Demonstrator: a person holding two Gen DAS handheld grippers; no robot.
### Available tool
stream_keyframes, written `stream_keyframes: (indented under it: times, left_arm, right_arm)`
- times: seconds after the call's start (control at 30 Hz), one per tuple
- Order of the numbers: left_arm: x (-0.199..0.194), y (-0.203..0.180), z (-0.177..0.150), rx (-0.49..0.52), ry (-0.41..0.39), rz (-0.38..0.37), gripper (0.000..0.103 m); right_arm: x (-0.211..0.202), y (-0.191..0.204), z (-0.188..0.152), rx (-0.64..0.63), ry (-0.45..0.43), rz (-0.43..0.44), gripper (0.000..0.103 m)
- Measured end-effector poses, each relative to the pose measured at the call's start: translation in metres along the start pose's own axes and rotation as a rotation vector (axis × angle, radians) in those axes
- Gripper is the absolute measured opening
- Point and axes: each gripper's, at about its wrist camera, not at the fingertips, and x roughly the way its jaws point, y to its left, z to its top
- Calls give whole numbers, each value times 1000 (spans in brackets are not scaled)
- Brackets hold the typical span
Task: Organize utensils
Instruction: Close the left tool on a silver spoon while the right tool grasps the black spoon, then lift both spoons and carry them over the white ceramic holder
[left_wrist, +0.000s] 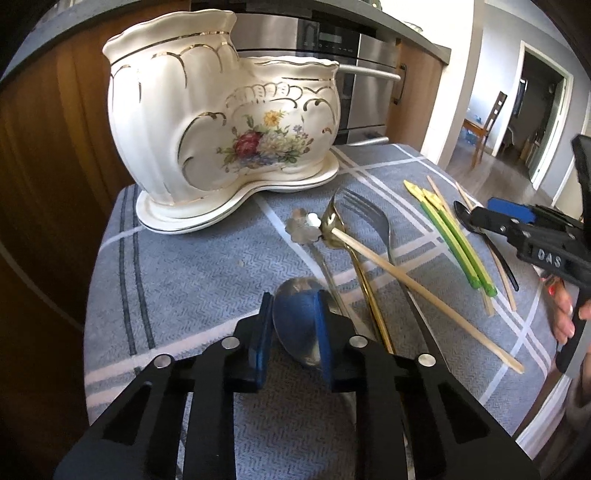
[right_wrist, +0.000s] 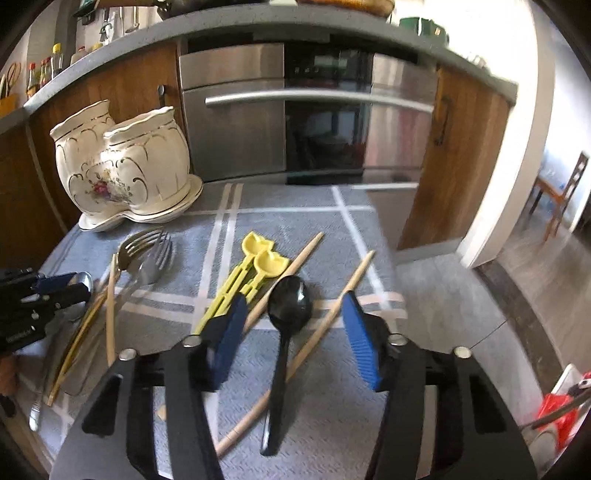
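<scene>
My right gripper (right_wrist: 290, 339) stands wide, straddling the black spoon (right_wrist: 284, 332), handle running near. My left gripper (left_wrist: 291, 332) brackets the silver spoon (left_wrist: 299, 321), apparently closed on its bowl.

Black spoon (right_wrist: 286, 325) between right gripper (right_wrist: 295, 339) pads (spread wide)
</scene>
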Motion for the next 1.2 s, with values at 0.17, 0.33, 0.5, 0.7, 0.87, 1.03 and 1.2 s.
stream_keyframes:
  times: [0.17, 0.33, 0.5, 0.7, 0.87, 1.03, 1.2]
  left_arm:
    - [-4, 10, -2, -42, -6, -26, 14]
    - [-5, 10, -3, -43, -9, -26, 13]
    - [-5, 10, -3, -47, -10, -31, 13]
    - [-7, 12, -4, -52, -13, -37, 12]
    - [-11, 16, -5, -68, -28, -56, 8]
    - [-21, 17, -7, -73, -79, -56, 4]
    - [-36, 17, -11, -75, -155, -55, 4]
  right_arm:
    - [15, -9, 7, 22, 65, 26, 42]
    - [24, -11, 10, 24, 103, 48, 35]
    - [31, -15, 12, 54, 132, 72, 32]
    - [30, -24, 11, 108, 123, 90, 3]
    - [13, -23, 11, 102, 49, 72, 1]
    - [-8, -24, 14, 128, -15, 83, 1]
    - [-25, -19, 18, 128, -71, 101, 1]
